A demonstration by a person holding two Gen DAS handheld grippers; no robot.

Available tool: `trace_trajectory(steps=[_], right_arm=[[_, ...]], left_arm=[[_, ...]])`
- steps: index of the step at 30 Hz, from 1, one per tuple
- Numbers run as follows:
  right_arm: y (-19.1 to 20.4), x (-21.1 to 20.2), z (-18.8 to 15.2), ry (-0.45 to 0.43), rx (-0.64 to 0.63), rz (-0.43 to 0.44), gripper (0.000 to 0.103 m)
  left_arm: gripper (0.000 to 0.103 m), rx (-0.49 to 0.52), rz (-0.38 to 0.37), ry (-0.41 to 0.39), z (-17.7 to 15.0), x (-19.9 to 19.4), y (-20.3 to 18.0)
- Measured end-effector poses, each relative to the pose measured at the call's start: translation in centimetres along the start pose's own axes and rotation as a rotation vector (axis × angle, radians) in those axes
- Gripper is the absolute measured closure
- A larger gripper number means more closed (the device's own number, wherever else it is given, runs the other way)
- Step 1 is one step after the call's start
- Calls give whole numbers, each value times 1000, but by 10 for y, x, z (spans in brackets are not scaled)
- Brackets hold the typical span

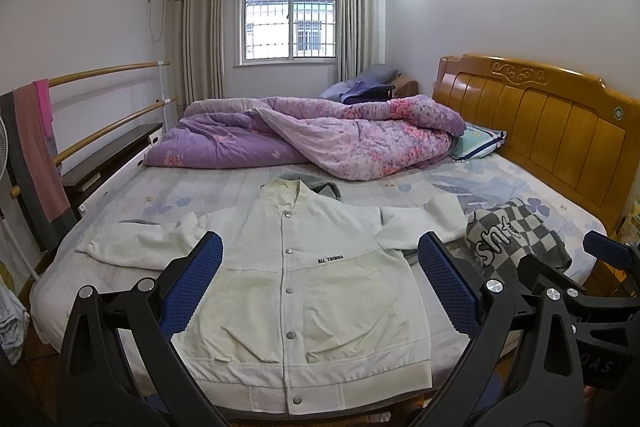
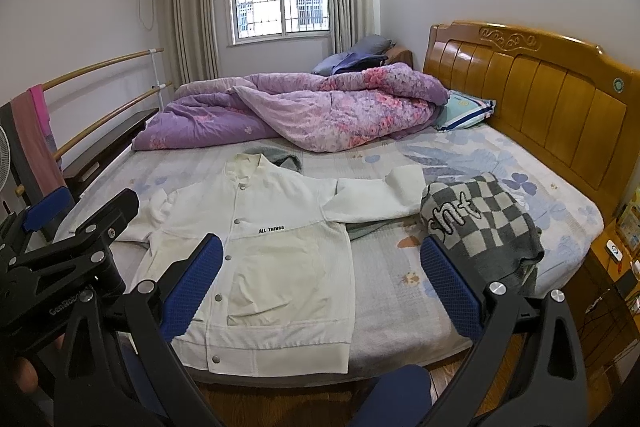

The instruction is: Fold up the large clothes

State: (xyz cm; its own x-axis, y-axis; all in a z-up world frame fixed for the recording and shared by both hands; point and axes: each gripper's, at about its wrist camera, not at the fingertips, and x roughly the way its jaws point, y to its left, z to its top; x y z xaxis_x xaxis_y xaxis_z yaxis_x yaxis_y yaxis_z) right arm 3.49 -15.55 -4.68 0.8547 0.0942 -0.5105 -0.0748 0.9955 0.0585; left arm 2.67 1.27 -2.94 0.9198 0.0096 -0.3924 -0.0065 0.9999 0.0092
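- Two grippers hover above the near edge of the bed [image 1: 132,187], and neither touches cloth: the left gripper [image 1: 320,275] has its blue pads spread wide with nothing between them, and the right gripper [image 2: 320,279] is spread just as wide and just as empty.
- One white jacket [image 1: 304,267] lies face up and snapped shut on the near half of the bed, hem toward the near edge, collar toward the far side, both sleeves stretched out left and right.
- Its right sleeve cuff [image 2: 408,183] ends just beside a checkered grey-and-white garment [image 2: 488,219] heaped on the right; whether the two touch I cannot tell.
- A purple quilt [image 1: 320,135] is bunched along the far side, well apart from the jacket, and a small grey cloth [image 1: 320,185] lies just beyond the collar.
- Judging by its quilted look and the way it lies flat with few wrinkles, the jacket is soft but has some body; light enough to lift by a pinch, yet likely to sag and drag if held at one point.
- Best holds are probably the cuffs or shoulder seams, where the fabric is doubled and the textured pads can bite; the metal snaps down the front look slippery, so I would avoid pinching on them.
- The ribbed hem band looks thick and would also offer a firm hold for the final fold upward.
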Motion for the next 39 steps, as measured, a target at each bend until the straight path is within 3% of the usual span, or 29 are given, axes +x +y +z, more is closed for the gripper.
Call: trace_trajectory(steps=[8,17,25,30,32,34,38,39], right_arm=[[8,31,2,56,-18,1,8],[42,95,-4,149,-56,38,8],[113,181,-9,211,-141,146,8],[172,259,-17,300,-179,291,8],[195,289,-21,330,-178,355,13],[225,326,-25,399,-180,404,35],[277,387,-33,501,-155,504,64],[288,395,-34,509,-156,524,77]], left_arm=[[5,-17,5,48,-1,30,15],[5,-62,42,144,-16,86,49],[5,-174,86,232,-52,149,131],[5,-309,154,299,-80,198,229],[5,-382,149,318,-90,215,271],[5,-484,167,332,-102,231,318],[5,-671,157,338,-128,255,413],[5,-701,181,339,-134,260,435]])
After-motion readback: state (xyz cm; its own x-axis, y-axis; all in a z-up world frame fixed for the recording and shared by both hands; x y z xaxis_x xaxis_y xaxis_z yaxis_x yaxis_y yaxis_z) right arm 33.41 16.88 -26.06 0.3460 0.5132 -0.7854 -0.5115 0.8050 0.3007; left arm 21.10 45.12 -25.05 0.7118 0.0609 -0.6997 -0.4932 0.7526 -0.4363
